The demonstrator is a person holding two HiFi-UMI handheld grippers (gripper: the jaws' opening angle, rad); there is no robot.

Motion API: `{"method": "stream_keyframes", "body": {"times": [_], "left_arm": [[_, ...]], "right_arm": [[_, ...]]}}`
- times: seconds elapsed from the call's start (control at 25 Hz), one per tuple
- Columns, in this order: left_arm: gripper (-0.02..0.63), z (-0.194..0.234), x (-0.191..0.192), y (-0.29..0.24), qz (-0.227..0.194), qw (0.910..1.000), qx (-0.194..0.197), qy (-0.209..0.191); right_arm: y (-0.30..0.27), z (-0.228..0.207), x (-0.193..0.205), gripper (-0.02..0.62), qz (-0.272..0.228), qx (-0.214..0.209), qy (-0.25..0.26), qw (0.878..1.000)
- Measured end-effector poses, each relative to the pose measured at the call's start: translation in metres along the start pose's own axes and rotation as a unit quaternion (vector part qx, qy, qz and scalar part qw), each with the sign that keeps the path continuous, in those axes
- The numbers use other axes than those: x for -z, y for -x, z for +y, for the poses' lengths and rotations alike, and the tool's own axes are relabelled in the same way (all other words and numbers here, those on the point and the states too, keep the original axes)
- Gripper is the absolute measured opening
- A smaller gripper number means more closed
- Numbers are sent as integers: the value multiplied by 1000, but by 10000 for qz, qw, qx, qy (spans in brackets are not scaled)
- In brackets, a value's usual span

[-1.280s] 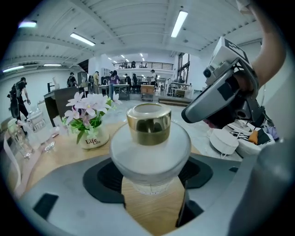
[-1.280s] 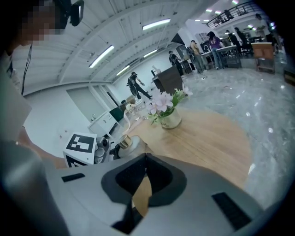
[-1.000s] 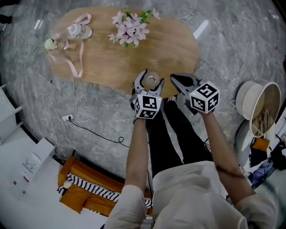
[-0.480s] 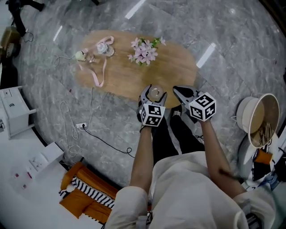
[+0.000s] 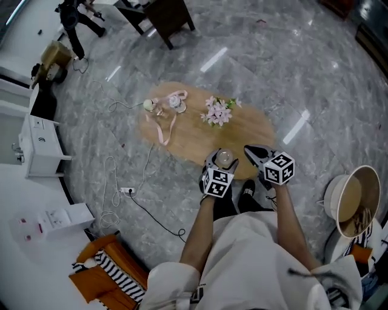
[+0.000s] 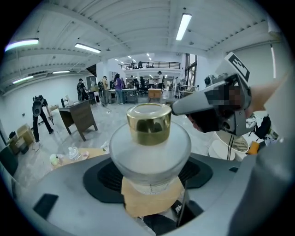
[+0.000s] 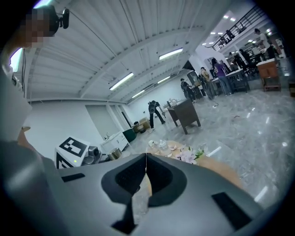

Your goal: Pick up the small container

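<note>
your left tongs (image 5: pixel 224 161) clamp container (image 6: pixel 150 143) upright, cap (image 6: pixel 148 122) up, held over desk (image 5: pixel 188 138) near edge; your right tongs (image 7: pixel 146 161) closed, empty, just right of it.

Grey marble floor (image 5: pixel 291 66) streaked with light; an oval wooden table (image 5: pixel 194 144), a dark desk (image 5: pixel 167 15), a white cabinet (image 5: pixel 42 145); strip lights (image 6: pixel 183 25) overhead

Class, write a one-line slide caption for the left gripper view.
Left gripper shut on the small frosted container with a gold cap; right gripper beside it.
</note>
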State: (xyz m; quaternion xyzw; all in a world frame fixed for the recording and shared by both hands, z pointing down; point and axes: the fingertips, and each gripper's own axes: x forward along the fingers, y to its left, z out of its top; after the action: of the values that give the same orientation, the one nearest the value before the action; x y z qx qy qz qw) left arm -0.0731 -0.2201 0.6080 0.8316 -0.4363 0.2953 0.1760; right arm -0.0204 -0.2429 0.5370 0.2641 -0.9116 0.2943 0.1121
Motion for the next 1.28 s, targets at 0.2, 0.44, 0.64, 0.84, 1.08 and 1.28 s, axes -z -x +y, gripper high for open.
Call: {"method": "stream_keyframes", "body": {"times": [0.2, 0.44, 0.64, 0.84, 1.08, 1.28], "left_arm": [[328, -12, -30, 18, -223, 9994, -98, -239], [328, -21, -38, 25, -337, 9991, -119, -224], [328, -19, -40, 17, -422, 9990, -89, -88], [328, -19, -34, 14, -445, 9989, -109, 31], [328, -22, -39, 24, -463, 9986, -224, 77], [328, -13, -46, 30, -626, 9974, -317, 143]], "right_arm": [[14, 3, 0, 67, -101, -28, 62, 9999], [23, 8, 3, 67, -83, 36, 303, 9995], [26, 1, -7, 69, -55, 298, 673, 9973], [26, -4, -3, 67, -109, 557, 769, 9954], [28, -2, 5, 67, -60, 766, 833, 9936], [23, -1, 12, 67, 40, 869, 943, 9917]]}}
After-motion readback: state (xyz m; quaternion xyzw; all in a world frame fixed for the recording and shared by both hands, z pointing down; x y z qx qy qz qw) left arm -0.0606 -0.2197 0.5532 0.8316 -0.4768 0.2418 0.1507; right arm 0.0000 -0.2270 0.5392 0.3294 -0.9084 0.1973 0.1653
